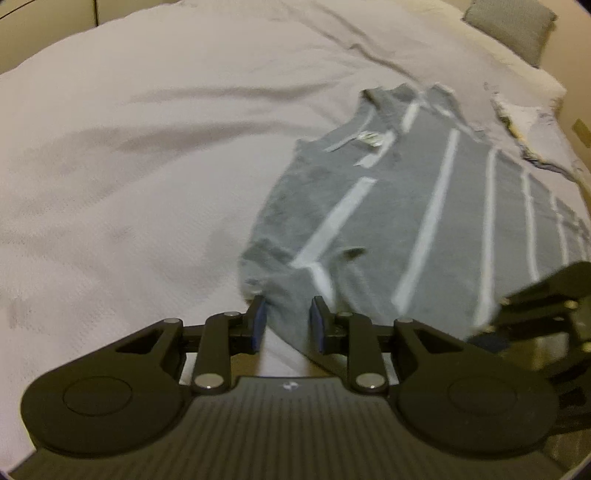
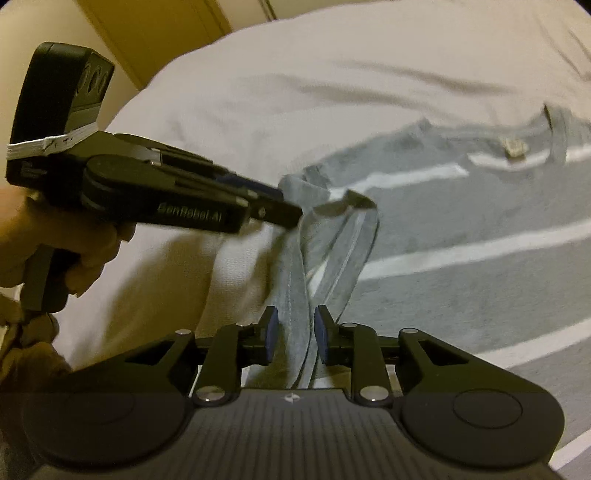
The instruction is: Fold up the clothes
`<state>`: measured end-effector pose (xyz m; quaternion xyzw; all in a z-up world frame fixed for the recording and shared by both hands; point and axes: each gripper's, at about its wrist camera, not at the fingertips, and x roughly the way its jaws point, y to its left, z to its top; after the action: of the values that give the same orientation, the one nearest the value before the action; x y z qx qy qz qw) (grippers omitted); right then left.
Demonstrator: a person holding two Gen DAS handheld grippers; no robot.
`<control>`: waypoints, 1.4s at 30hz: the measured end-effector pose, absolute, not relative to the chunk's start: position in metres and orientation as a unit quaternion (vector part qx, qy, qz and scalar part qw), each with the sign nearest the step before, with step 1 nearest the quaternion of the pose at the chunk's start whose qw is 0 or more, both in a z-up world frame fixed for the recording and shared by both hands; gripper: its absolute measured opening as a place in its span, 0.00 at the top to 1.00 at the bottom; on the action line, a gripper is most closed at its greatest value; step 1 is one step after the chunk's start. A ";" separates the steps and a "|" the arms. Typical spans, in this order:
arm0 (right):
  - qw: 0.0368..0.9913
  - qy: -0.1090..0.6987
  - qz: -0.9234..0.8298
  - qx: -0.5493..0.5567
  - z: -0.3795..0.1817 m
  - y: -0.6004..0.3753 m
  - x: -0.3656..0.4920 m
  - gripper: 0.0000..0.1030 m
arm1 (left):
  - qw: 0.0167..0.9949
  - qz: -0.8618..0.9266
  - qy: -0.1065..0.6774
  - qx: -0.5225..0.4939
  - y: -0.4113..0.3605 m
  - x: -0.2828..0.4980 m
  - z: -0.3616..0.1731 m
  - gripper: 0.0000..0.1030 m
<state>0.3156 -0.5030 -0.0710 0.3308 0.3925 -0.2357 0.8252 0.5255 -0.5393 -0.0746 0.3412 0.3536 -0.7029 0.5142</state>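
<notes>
Striped grey shirt lies spread flat across the pale bedcover, collar end away from the person and the near part bunched up at the bed's edge, which looks to me like a garment laid out for its first fold. Both tools have gone to that near side, close together, and I take that as the reason for the spread: a flat body lets the gathered end be lifted and carried over without dragging the rest. The left gripper points steeply down, and a fold of the grey cloth runs into the gap between its blue pads. The pads stand narrowly parted, and I cannot tell whether they pinch the cloth or merely straddle it. From the other side the left gripper's tip meets a raised, peaked bit of fabric, so it seems at least to be touching it. The right gripper has a long doubled strip of the shirt, a sleeve or a hem as far as I can judge, hanging between its pads, with daylight on either side of the cloth; its jaws look loosened, not pressing. A hand wraps the left tool's handle. A grey pillow sits at the far corner, well apart.
</notes>
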 end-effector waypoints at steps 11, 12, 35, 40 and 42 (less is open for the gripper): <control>0.799 0.381 -0.237 0.400 -0.071 -0.507 0.275 0.99 | 0.525 -0.685 0.369 0.346 -0.546 0.533 -0.093 0.76; 0.795 0.385 -0.240 0.403 -0.072 -0.506 0.270 0.99 | 0.524 -0.685 0.370 0.345 -0.546 0.534 -0.093 0.76; 0.759 0.352 -0.238 0.494 -0.066 -0.479 0.270 0.65 | 0.515 -0.695 0.353 0.358 -0.521 0.515 -0.090 0.77; 0.749 0.348 -0.230 0.515 -0.067 -0.479 0.279 0.65 | 0.524 -0.690 0.357 0.350 -0.526 0.520 -0.093 0.77; 0.745 0.350 -0.239 0.514 -0.065 -0.476 0.279 0.65 | 0.524 -0.690 0.357 0.349 -0.526 0.520 -0.095 0.77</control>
<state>0.2793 -0.4764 -0.0654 0.5145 0.3502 -0.2395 0.7452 0.5203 -0.5257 -0.0945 0.3492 0.3573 -0.6897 0.5241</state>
